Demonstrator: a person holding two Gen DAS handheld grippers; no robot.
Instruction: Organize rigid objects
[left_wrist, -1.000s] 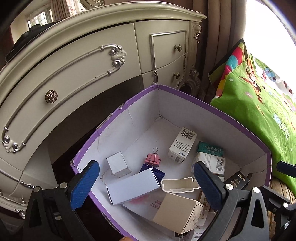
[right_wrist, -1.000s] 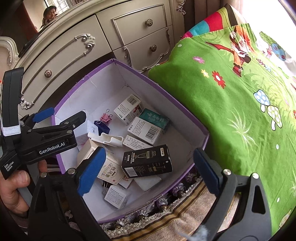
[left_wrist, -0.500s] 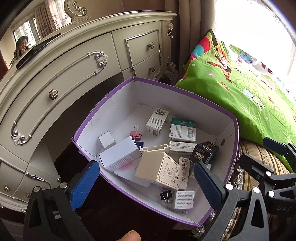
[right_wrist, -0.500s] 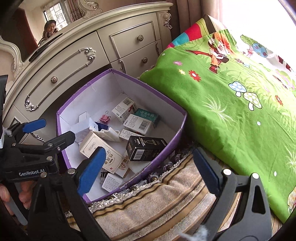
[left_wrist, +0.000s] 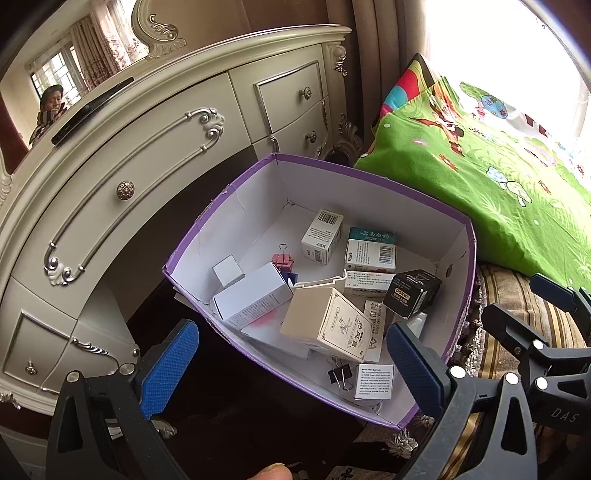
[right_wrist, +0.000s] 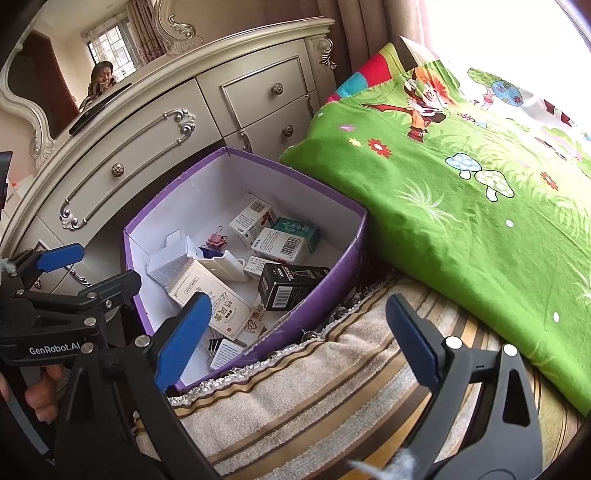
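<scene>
Flanking purple box (left_wrist: 466, 280), cream dresser (left_wrist: 155, 155) and green blanket (right_wrist: 461, 184); both tongs apart, empty.

A bed with a striped brown cover (right_wrist: 295, 384) lies under the right tongs. A purple box (right_wrist: 325, 291) sits on it, ahead and to the left. A green cartoon blanket (right_wrist: 461, 206) lies ahead to the right.

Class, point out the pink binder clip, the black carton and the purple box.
pink binder clip (left_wrist: 283, 259), left wrist view, its pink body.
black carton (right_wrist: 291, 286), right wrist view, its long side.
purple box (right_wrist: 317, 306), right wrist view, outer wall.
</scene>
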